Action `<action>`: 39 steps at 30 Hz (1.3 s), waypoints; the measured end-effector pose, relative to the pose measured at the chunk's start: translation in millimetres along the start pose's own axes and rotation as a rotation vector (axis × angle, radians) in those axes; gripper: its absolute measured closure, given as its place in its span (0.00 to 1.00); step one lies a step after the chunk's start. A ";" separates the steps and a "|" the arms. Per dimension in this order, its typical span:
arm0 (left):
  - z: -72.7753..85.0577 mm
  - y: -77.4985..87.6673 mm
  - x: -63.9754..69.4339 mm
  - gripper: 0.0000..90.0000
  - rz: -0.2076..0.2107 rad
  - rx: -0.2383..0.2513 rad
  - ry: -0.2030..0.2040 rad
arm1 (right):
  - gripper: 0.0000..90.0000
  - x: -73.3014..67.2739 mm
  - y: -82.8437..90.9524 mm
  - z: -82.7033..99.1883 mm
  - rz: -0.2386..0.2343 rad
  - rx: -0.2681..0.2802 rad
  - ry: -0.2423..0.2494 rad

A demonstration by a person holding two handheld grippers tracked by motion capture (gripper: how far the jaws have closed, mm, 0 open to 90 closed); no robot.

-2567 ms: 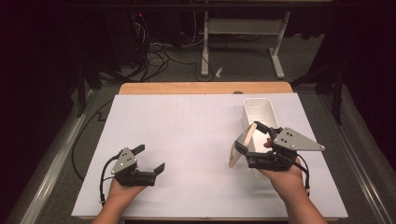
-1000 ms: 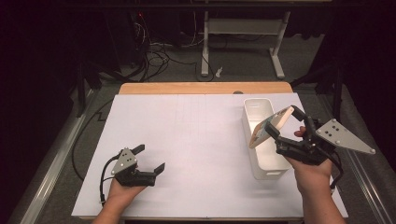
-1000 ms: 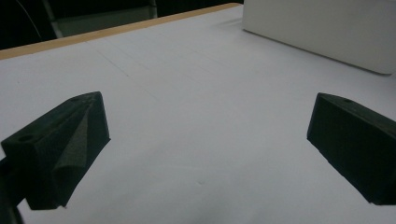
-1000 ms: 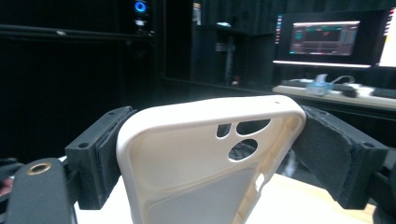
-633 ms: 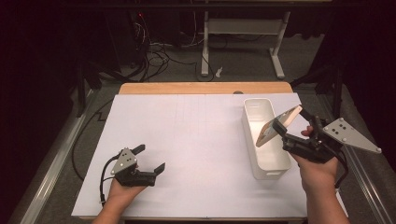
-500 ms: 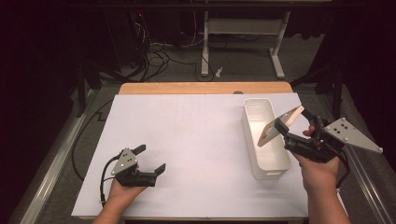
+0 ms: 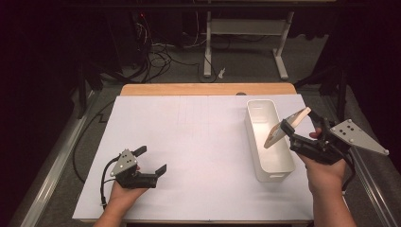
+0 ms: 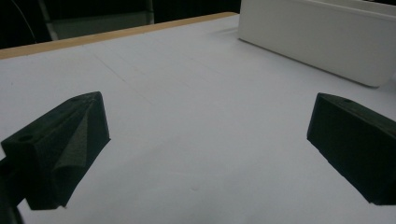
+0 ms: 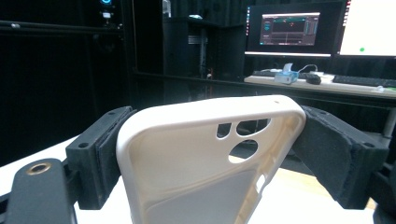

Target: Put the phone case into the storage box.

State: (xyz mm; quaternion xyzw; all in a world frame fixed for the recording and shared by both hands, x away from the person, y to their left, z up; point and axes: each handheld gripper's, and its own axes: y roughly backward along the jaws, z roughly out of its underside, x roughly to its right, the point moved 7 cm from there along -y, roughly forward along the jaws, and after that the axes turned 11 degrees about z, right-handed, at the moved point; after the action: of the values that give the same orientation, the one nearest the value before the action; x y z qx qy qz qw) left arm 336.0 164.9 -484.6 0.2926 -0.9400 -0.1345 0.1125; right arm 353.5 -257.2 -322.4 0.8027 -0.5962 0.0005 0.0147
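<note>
A beige phone case (image 7: 301, 115) hangs tilted over the white bin (image 7: 254, 142) at the table's right. My right gripper (image 7: 289, 133) is shut on its long edges. In the right gripper view the case (image 9: 187, 163) shows its hollow inside and camera cut-outs, and both pads of the right gripper (image 9: 215, 140) press on its sides. At the lower left, the left gripper (image 7: 151, 160) rests on the white sheet, open. In the left gripper view nothing but bare sheet lies between the jaws of the left gripper (image 8: 205, 140), with the bin (image 8: 317, 37) farther off.
A white sheet (image 7: 198, 137) covers the table, with a strip of wooden edge (image 7: 208, 89) at the far side. Beyond it are cables and a desk frame on the dark floor. Monitors (image 9: 289, 32) glow behind the case.
The right hand has carried the case up and to the right, from beside the bin's left wall to above the bin. In the last half second it barely shifts. The left hand stays still.
</note>
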 end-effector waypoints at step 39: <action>-4.0 0.7 3.9 0.00 0.021 0.007 -0.020 | 0.16 -5.8 -45.9 19.6 0.092 -0.130 0.061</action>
State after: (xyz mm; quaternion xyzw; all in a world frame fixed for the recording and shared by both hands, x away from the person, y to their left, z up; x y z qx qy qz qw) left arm 333.7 162.5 -480.1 0.2818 -0.9446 -0.1330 0.1033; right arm 395.4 -238.8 -343.1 0.7715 -0.6304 -0.0131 0.0846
